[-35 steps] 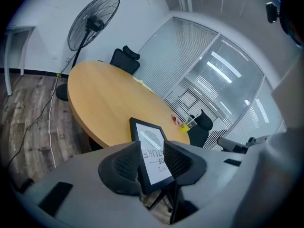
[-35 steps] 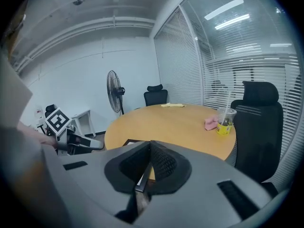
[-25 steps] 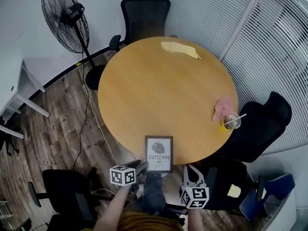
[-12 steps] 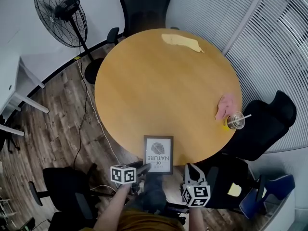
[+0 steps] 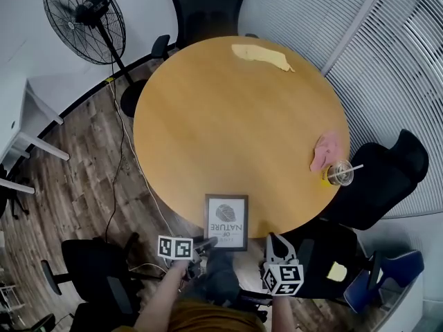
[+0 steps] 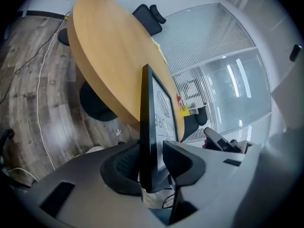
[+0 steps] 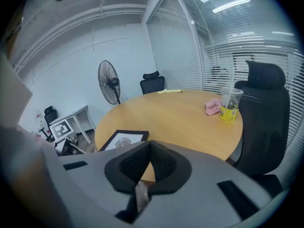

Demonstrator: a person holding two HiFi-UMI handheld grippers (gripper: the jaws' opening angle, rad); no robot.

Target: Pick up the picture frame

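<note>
Left gripper (image 6: 156, 163) jaws are closing with the near edge of the picture frame (image 6: 151, 127) between them, apparently not yet pinched. So shallow a bite may let it pivot and drop. Right gripper (image 7: 148, 158) jaws are together, empty.

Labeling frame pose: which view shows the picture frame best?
Head view: the whole picture frame lies face-up at the table's near edge, print visible. Left gripper view shows it edge-on, between the closing jaws of the left tool. Right gripper view shows it slanted, bottom hidden behind the right tool.

Office, round table (image 5: 235, 116), swivel chairs (image 5: 208, 5), blinds (image 5: 408, 81)
</note>
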